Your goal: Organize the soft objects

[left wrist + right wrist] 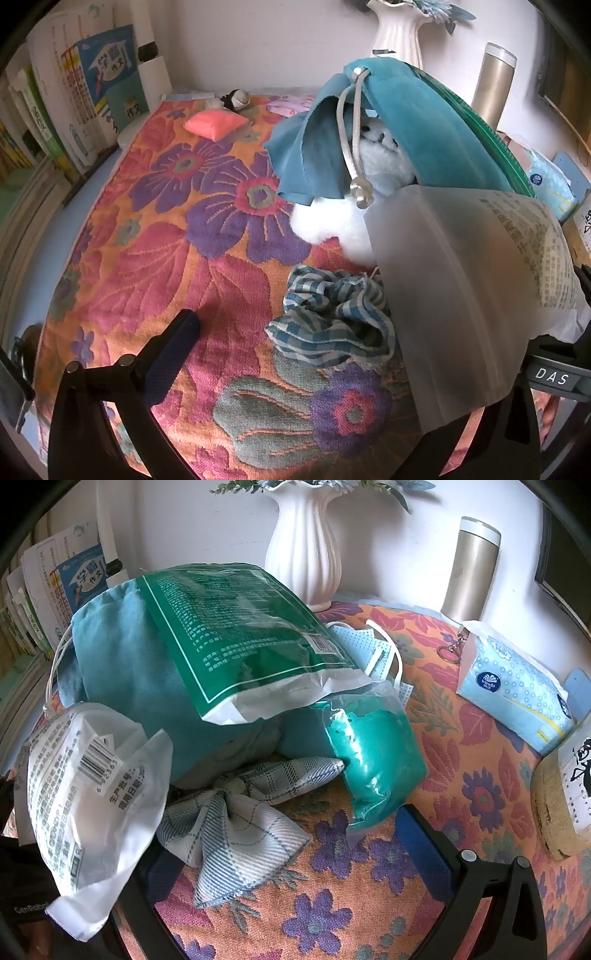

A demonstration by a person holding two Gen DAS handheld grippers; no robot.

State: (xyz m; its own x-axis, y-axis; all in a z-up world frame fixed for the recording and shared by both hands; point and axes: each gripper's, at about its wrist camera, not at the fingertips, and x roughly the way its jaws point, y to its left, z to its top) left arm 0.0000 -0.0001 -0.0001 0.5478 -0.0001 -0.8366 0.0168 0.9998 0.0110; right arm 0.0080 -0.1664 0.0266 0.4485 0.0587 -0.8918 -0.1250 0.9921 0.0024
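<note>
A teal drawstring pouch (pixel 406 122) lies open on the floral towel (pixel 166 240) with a white plush toy (pixel 332 221) poking out of its mouth. A blue checked scrunchie (pixel 332 317) lies in front of it. A frosted white packet (pixel 461 295) hangs close over my left gripper's right side. My left gripper (pixel 351 369) is open, with the scrunchie between its fingers. In the right wrist view the pouch (pixel 147 672) carries a green packet (pixel 236 635). A plaid cloth (pixel 243 823) lies between the fingers of my open right gripper (pixel 288 845), beside a teal bag (pixel 373 753).
A pink beanbag (pixel 216 123) and a small dark toy (pixel 236 99) lie at the towel's far end. Books (pixel 85 103) stand at left. A white vase (pixel 306 554), a gold flask (pixel 471 568), a tissue pack (pixel 513 694) and face masks (pixel 369 646) sit at the back right.
</note>
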